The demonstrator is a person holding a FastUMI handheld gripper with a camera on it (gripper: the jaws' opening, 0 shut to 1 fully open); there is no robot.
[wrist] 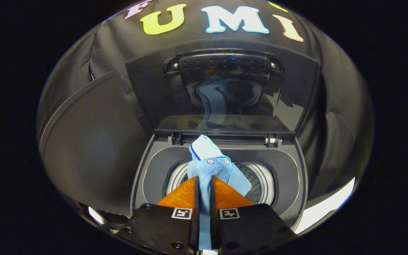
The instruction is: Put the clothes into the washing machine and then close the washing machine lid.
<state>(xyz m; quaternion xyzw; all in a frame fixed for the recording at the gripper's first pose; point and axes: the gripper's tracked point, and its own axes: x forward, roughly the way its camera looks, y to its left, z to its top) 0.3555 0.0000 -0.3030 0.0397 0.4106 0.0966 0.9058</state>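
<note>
The light blue shirt (211, 170) is pinched between the two fingers of the claw (204, 182), which are drawn narrow onto the fabric from both sides. A collar edged with a dark stripe and a placket with two buttons stand up just ahead of the fingertips; the rest of the cloth runs back between the fingers. The garment hangs above the mouth of the washing machine (154, 166), directly over the drum (257, 177).

Step in hand, as judged: lowering the shirt into the drum. To do it well, the claw should descend centred over the opening and release only once the bulk of the cloth is below the rim, so that no sleeve or hem drapes over the edge and fouls the lid later.

The drum shows a perforated wall; what can be seen of it behind the shirt holds no other laundry, though most of its floor is hidden.

The lid (225, 88) stands raised behind the opening, its glossy panel reflecting the blue cloth. Closing it remains outstanding.
</note>
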